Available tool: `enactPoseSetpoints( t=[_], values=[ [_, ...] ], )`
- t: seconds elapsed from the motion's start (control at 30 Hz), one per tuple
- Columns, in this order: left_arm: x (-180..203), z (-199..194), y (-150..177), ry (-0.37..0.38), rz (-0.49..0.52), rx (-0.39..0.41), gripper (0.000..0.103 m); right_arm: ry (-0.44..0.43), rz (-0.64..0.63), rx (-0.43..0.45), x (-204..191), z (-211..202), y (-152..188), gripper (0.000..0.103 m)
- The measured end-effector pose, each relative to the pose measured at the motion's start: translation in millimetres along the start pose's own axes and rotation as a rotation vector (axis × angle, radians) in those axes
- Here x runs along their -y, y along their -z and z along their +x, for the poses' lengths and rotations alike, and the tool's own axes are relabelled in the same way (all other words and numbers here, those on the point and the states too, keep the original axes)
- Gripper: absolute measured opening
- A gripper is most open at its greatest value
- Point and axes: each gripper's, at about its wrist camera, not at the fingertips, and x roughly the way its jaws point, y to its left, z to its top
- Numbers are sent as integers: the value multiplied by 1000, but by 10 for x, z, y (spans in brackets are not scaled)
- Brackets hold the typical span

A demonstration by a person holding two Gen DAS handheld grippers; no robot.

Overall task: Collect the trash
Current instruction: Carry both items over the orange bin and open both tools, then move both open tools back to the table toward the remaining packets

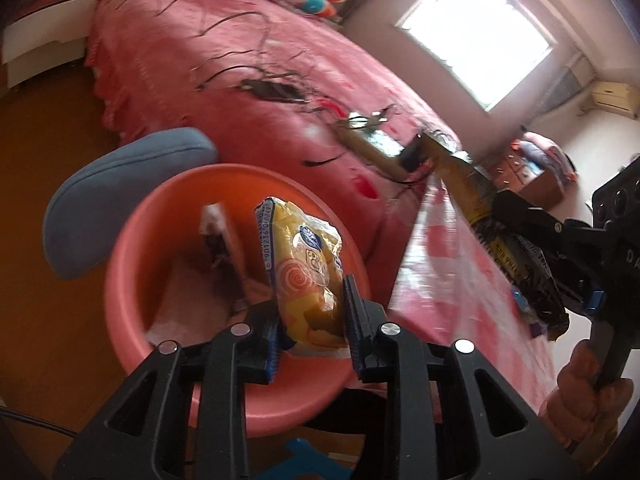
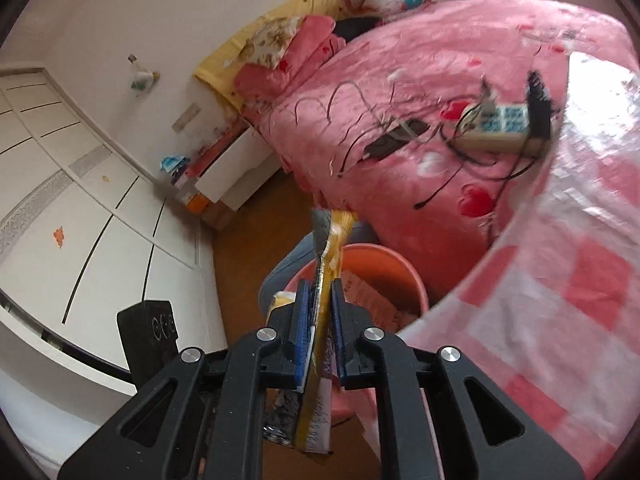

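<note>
Pink basin (image 1: 132, 240) below; yellow wrapper (image 1: 308, 272) (crumpled) between left gripper (image 1: 310, 320) pads.

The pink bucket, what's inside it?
Inside the pink bucket lie a crumpled paper and a white packet. The yellow wrapper in the left gripper hides the rest.

My left hand-held gripper (image 1: 310, 322) points down at a slant, its two blue-padded fingers (image 1: 354, 312) standing a little apart with a yellow snack packet (image 1: 304, 264) between them, the pads against its sides. My right hand-held gripper (image 2: 318, 328) also tilts downward, jaws nearly together, clamped on a flat yellow-and-black wrapper (image 2: 326, 280) standing edge-on. My right hand (image 1: 580, 404) wraps its handle from below.
</note>
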Motion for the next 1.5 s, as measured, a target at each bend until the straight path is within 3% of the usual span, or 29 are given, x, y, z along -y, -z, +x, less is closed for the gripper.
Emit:
enactPoseSetpoints(
  t=[0.03,0.07,0.1,0.17,0.4,0.77,0.9,1.5],
  values=[
    [-49,35,6,-22,-10,-10,40,12,25,-7,47,51,14,28],
    [-78,63,10,-36,-21,-20,48,14,48,-10,108,51,43,49],
    [-132,96,14,-56,-39,-35,54,8,60,-5,146,36,69,58],
    [-161,119,19,-73,-47,-42,55,28,60,16,195,-44,128,61],
    [-59,93,10,-97,-7,-33,62,156,3,132,255,-446,302,88],
    [358,40,8,-86,94,-8,63,293,-29,247,451,-892,496,90],
    [536,35,10,-72,131,-4,69,330,-33,270,531,-1014,581,90],
    [1421,56,192,-28,293,-35,76,406,-13,389,891,-1619,795,93]
  ],
)
